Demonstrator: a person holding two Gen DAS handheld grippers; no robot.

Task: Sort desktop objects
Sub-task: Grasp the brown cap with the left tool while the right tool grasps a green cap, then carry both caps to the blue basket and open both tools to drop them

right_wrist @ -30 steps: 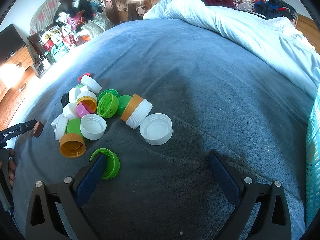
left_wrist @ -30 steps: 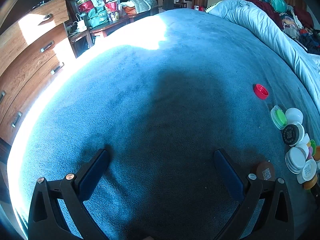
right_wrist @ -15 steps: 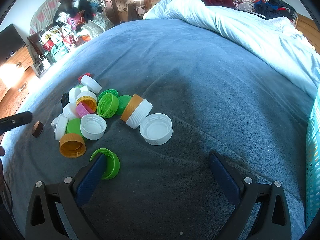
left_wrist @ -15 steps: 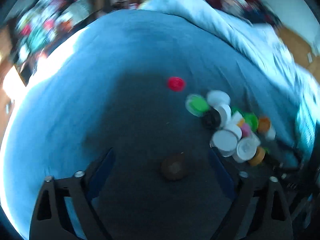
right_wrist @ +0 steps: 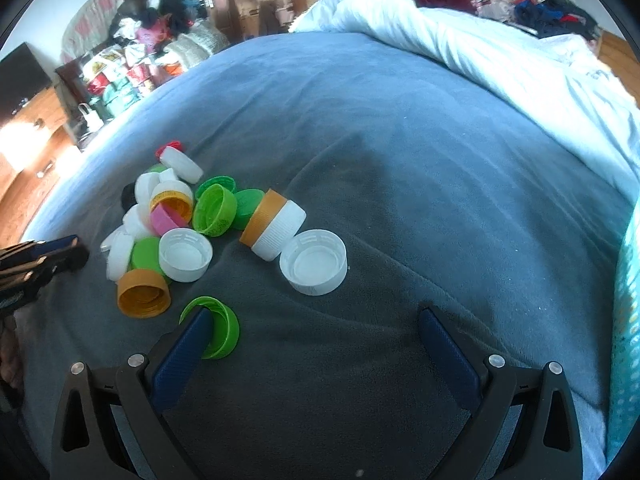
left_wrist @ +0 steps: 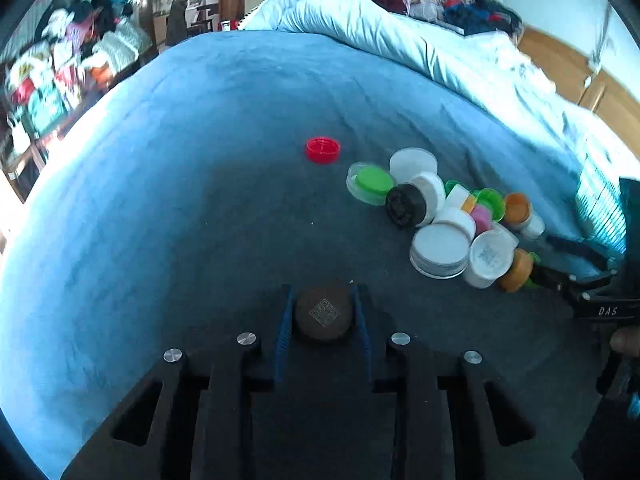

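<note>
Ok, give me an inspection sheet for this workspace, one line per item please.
Surface: blue-grey blanket over a bed, creased, partly in shadow.
Job's things: brown cap with a QR code; red cap lying apart from the rest; pile of caps in white, green, orange, pink and black; large white cap open side up; green cap tilted against a right tool finger.
Clutter: nothing seen on the blanket besides caps.
Grippers: left tool shut on the brown cap; right tool open, holding nothing.
Cables: nothing seen.
Surroundings: white duvet; wooden drawers; heaped bags; teal basket.
</note>
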